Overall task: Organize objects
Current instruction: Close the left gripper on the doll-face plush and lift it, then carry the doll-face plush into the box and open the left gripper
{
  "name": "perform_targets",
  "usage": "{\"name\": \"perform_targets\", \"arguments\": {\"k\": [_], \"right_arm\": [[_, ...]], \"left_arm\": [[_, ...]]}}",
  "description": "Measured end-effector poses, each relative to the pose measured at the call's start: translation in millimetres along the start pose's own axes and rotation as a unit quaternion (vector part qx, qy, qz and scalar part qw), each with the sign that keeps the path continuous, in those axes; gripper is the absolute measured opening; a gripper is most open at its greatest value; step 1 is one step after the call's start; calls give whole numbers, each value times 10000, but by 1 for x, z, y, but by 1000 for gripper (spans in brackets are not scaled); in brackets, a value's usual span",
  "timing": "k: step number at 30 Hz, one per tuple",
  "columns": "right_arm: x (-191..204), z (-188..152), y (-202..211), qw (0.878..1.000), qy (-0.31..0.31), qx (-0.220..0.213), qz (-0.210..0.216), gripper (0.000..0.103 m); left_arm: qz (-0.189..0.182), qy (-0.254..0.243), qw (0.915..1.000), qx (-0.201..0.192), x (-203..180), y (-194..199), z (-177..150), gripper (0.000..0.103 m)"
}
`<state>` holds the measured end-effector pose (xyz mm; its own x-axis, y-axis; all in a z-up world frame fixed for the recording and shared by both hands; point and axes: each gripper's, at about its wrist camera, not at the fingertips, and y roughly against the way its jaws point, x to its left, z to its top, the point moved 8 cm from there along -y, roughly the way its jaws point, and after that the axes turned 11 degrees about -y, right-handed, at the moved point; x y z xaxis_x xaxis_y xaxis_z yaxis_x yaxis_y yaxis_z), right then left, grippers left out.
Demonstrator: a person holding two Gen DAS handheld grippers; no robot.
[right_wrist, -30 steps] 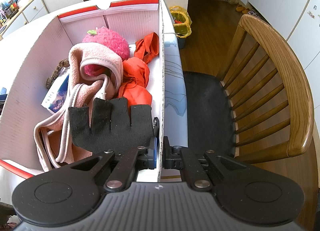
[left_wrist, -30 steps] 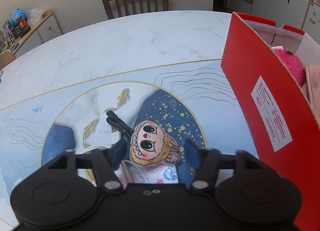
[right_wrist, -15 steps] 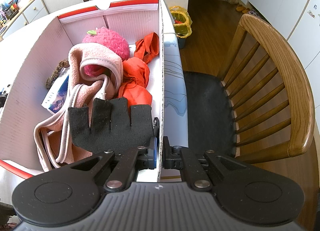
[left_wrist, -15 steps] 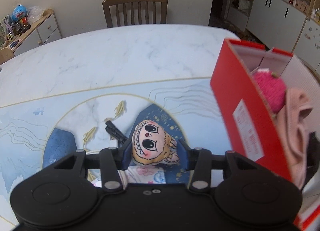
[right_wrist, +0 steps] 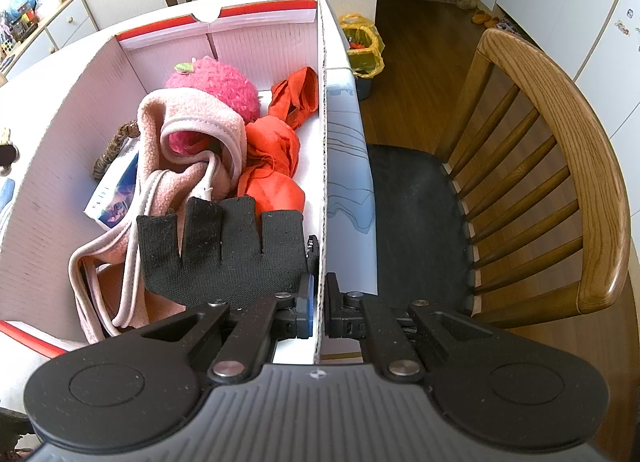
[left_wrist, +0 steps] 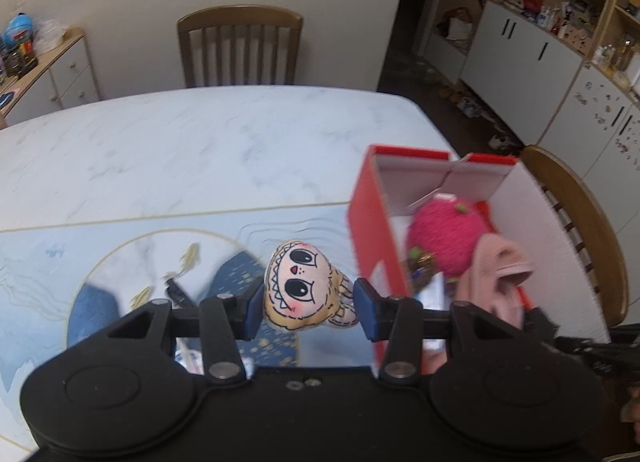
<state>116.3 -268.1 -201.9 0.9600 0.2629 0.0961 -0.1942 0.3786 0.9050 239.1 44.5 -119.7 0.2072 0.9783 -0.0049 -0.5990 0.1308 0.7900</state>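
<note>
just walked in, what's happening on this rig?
Tidying loose items into the red box. The left gripper holds a small plush doll lifted off the table, beside the box. The right gripper is clamped on the box's side wall. A pink hat, black glove and other clothes are already inside.

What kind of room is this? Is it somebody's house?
Most likely a home dining room: a marble-look table with wooden chairs around it, white cupboards along the wall, and a toy-cluttered sideboard.
</note>
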Motion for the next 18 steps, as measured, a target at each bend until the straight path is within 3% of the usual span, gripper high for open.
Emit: {"name": "perform_targets", "arguments": {"k": [18], "right_arm": [[0,2,3,10000,-14,-46,10,4]], "left_arm": [[-686,-873,9933,-328,-97,-7,60,44]]}}
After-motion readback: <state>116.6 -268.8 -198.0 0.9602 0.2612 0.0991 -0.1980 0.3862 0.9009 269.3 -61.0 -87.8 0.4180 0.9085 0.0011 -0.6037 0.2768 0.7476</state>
